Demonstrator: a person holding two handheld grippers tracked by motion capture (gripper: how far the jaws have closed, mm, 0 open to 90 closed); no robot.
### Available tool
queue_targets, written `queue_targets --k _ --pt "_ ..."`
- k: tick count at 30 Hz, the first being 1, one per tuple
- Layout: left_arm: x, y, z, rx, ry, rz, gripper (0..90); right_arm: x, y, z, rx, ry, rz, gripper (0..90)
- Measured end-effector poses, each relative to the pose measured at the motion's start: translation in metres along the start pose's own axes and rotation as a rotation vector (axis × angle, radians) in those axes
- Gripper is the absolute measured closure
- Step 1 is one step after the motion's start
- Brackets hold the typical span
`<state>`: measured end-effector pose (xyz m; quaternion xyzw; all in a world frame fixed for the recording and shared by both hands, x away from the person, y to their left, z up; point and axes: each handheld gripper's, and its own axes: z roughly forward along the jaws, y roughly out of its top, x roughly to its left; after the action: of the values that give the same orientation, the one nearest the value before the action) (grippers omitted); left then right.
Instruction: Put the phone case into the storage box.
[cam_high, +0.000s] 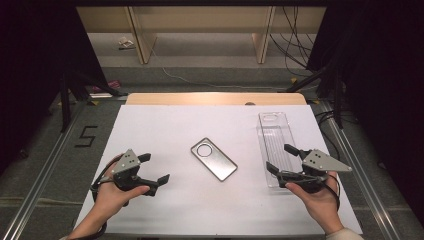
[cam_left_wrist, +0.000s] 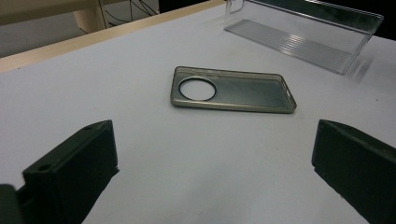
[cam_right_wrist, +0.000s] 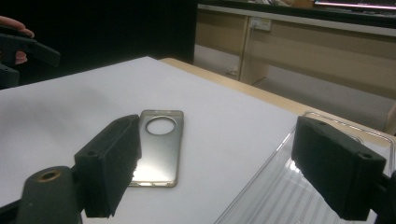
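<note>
A grey translucent phone case (cam_high: 213, 158) with a round camera hole lies flat in the middle of the white table (cam_high: 165, 125); the same case (cam_left_wrist: 232, 89) lies ahead of my left jaws and the case (cam_right_wrist: 157, 145) sits beyond my right jaws. A clear plastic tray (cam_high: 276, 143) lies lengthwise at the right, also the tray (cam_left_wrist: 303, 32) and the tray (cam_right_wrist: 289, 186). My left gripper (cam_high: 154, 168) rests at the left, open and empty. My right gripper (cam_high: 281, 159) stands open over the tray's near end, holding nothing.
The white sheet covers a wooden tabletop whose far edge (cam_high: 215, 98) shows. Dark stands and cables (cam_high: 320, 80) flank the table. Wooden furniture (cam_high: 200, 30) stands behind. The other hand's gripper (cam_right_wrist: 18, 51) shows far left in the right gripper view.
</note>
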<state>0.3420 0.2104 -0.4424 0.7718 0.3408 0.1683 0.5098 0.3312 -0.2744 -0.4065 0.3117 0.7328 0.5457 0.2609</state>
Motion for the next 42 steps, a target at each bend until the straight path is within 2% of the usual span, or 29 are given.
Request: queue_targets --k 11,13,16,18,19,20,27,29,33,36,39,42 --pt "0.001 0.0 -0.001 -0.001 0.005 0.007 0.6 0.0 0.001 0.001 0.012 -0.03 -0.004 17.1" --pt "0.001 0.0 -0.002 -0.002 0.007 0.007 1.1 0.0 0.002 0.001 0.015 -0.034 -0.003 20.8" --pt "0.001 0.0 -0.002 -0.004 0.007 0.004 2.0 0.002 0.003 0.004 0.029 -0.037 -0.012 35.8" --pt "0.002 0.001 -0.001 -0.005 0.008 0.006 2.6 0.006 0.006 0.006 0.035 -0.027 -0.046 49.2" --pt "0.002 0.001 -0.001 -0.005 0.008 0.006 2.8 0.006 0.006 0.006 0.035 -0.027 -0.046 49.2" --pt "0.002 0.001 -0.001 -0.005 0.008 0.006 3.1 0.012 0.009 0.011 0.051 -0.015 -0.072 62.8" --pt "0.001 0.001 -0.001 -0.006 0.013 0.004 4.3 0.023 0.012 0.028 0.134 0.02 -0.077 86.6" --pt "0.001 0.001 -0.001 -0.005 0.014 0.001 4.6 0.025 0.012 0.031 0.151 0.017 -0.074 89.0" --pt "0.001 0.001 -0.001 -0.006 0.014 0.002 5.5 0.03 0.012 0.049 0.211 0.051 -0.07 90.0" --pt "0.001 0.001 -0.001 -0.008 0.013 0.002 5.7 0.031 0.011 0.056 0.228 0.05 -0.071 90.0" --pt "0.001 0.001 0.0 -0.007 0.01 0.002 5.9 0.033 0.012 0.069 0.256 0.03 -0.044 90.0" --pt "0.001 0.001 0.0 -0.005 0.009 0.001 6.0 0.035 0.013 0.075 0.268 0.023 -0.042 90.0"
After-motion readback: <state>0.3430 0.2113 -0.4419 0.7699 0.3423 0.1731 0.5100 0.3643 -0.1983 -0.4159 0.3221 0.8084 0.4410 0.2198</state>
